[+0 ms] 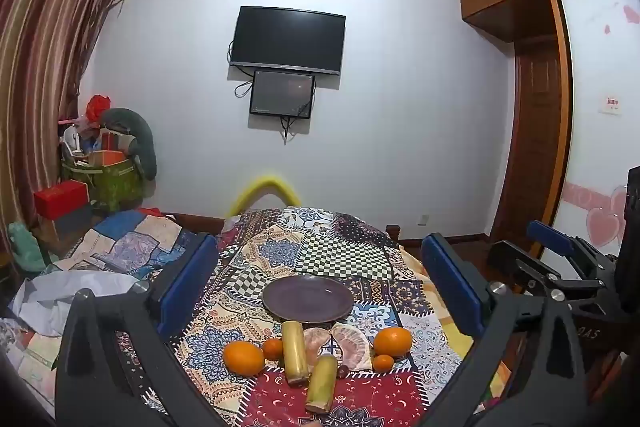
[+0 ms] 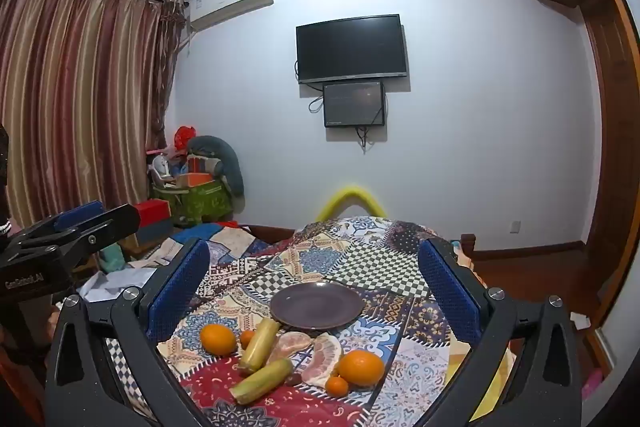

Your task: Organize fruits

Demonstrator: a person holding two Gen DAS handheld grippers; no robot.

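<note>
An empty dark purple plate [image 1: 307, 297] [image 2: 317, 305] sits on the patchwork cloth. In front of it lie two large oranges [image 1: 243, 357] [image 1: 393, 341], two small tangerines [image 1: 273, 348] [image 1: 383, 363], two yellow sugarcane pieces [image 1: 295, 352] [image 1: 322, 383] and two peeled pomelo segments [image 1: 352, 346] [image 1: 316, 343]. The same fruits show in the right wrist view: oranges [image 2: 218, 339] [image 2: 361, 367], cane pieces [image 2: 260, 345] [image 2: 263, 381], pomelo [image 2: 324, 359]. My left gripper [image 1: 320, 291] is open and empty, above and before the fruits. My right gripper [image 2: 316, 291] is open and empty too.
The cloth-covered table [image 1: 340, 243] stands by a bed with a patchwork quilt [image 1: 132, 239] on the left. Boxes and bags [image 1: 100, 163] pile in the far left corner. A wardrobe and door [image 1: 536, 147] are on the right. The right gripper's body [image 1: 560, 267] shows at the left view's right edge.
</note>
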